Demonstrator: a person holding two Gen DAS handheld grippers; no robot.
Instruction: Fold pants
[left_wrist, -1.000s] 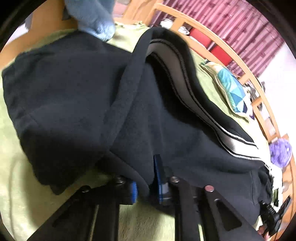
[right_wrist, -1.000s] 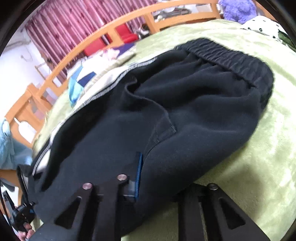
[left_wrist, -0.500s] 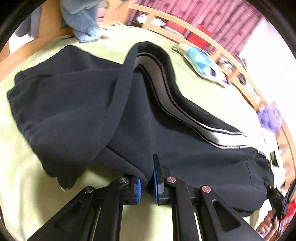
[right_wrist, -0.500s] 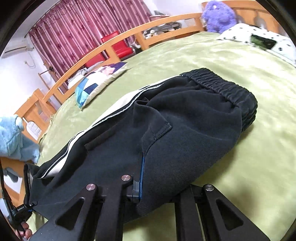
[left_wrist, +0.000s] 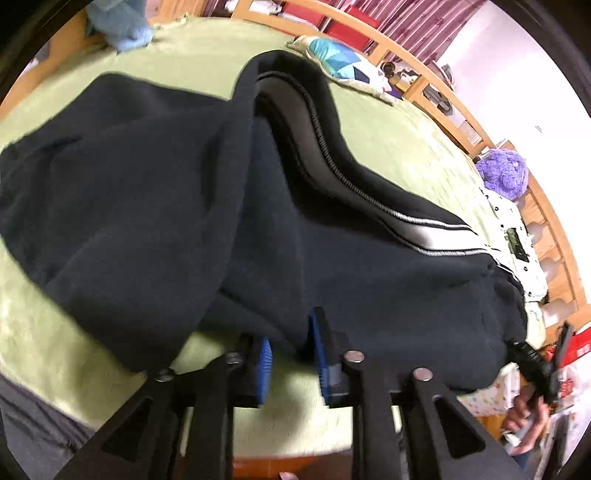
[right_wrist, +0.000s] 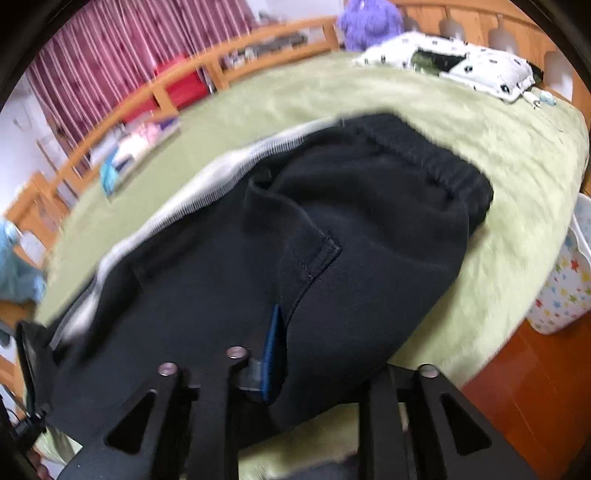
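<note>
Black fleece pants (left_wrist: 332, 266) with a white side stripe (left_wrist: 436, 229) lie on a green blanket (left_wrist: 388, 140) on a bed. My left gripper (left_wrist: 291, 350) is shut on a fold of the near edge of the pants, cloth pinched between its blue pads. My right gripper (right_wrist: 295, 354) is shut on the pants (right_wrist: 332, 240) near the seat seam; only its left blue pad (right_wrist: 271, 354) shows, the other is under cloth. The elastic waistband (right_wrist: 436, 162) lies to the far right. Both grippers hold the near edge lifted off the blanket.
A wooden bed rail (left_wrist: 417, 48) runs along the far side. A patterned pillow (left_wrist: 343, 62), a purple plush toy (left_wrist: 504, 173), a white dotted cushion (right_wrist: 454, 62) and a blue plush (left_wrist: 122, 26) lie on the bed. A star-patterned bin (right_wrist: 565, 280) stands on the red floor.
Both grippers have pulled back toward the near edge of the bed and lifted, drawing the held pants edge with them. The views are blurred by motion.
</note>
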